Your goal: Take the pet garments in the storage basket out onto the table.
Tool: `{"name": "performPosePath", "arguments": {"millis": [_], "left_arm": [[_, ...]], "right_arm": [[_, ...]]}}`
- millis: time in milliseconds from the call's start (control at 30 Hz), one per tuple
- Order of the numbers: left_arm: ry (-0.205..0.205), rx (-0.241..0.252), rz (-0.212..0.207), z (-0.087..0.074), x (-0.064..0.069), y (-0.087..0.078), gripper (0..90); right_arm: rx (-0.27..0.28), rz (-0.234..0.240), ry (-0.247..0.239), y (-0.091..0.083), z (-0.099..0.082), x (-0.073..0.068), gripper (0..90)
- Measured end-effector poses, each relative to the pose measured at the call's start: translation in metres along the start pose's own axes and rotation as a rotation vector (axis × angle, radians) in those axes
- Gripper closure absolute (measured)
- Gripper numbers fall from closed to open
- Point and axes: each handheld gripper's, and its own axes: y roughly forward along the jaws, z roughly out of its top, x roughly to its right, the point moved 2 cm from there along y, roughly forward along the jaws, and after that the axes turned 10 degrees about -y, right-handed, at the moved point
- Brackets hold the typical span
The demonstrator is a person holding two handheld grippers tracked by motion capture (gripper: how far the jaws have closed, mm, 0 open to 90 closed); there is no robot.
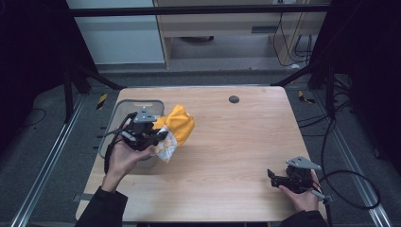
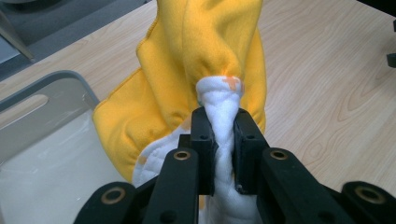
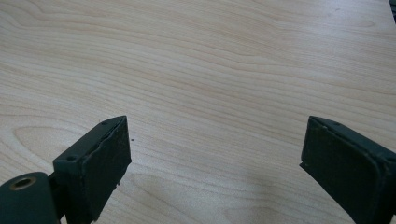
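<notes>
Bin (image 1: 113,124): on the table (image 1: 236,156), left edge.
Cloth (image 1: 177,126): just right of the bin, above the table.
Left tool (image 1: 158,137): at the cloth.
Right tool (image 1: 273,178): near right corner.

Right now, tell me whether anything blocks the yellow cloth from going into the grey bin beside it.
Nothing visible does. The left claw grips the yellow cloth at a bunched white fold, right beside the grey bin, whose open top looks empty on the side seen from the left gripper view.

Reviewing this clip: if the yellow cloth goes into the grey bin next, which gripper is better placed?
Left. The left gripper is shut on the yellow cloth, right beside the grey bin. The right gripper is open over bare table, far from both.
</notes>
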Motion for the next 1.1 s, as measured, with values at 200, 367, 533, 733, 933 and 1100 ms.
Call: {"name": "performPosePath", "arguments": {"millis": [200,367,533,733,933,1100], "left_arm": [[0.010,-0.006,-0.015,0.000,0.006,0.005,81.2],[0.014,-0.011,-0.027,-0.001,0.010,0.010,81.2],[0.021,-0.018,-0.040,-0.003,0.015,0.016,81.2],[0.034,-0.034,-0.054,-0.004,0.022,0.025,81.2],[0.049,-0.052,-0.063,-0.003,0.029,0.033,81.2],[0.051,-0.047,-0.088,-0.004,0.035,0.039,81.2]], "right_arm": [[0.001,-0.005,-0.003,0.000,0.000,0.001,8.2],[0.002,-0.006,-0.001,-0.001,0.000,0.001,8.2],[0.006,-0.009,-0.004,-0.001,0.000,0.001,8.2],[0.008,-0.011,0.004,-0.001,-0.001,0.002,8.2],[0.016,-0.018,0.006,-0.002,-0.001,0.003,8.2],[0.016,-0.020,0.011,-0.003,-0.002,0.005,8.2]]}}
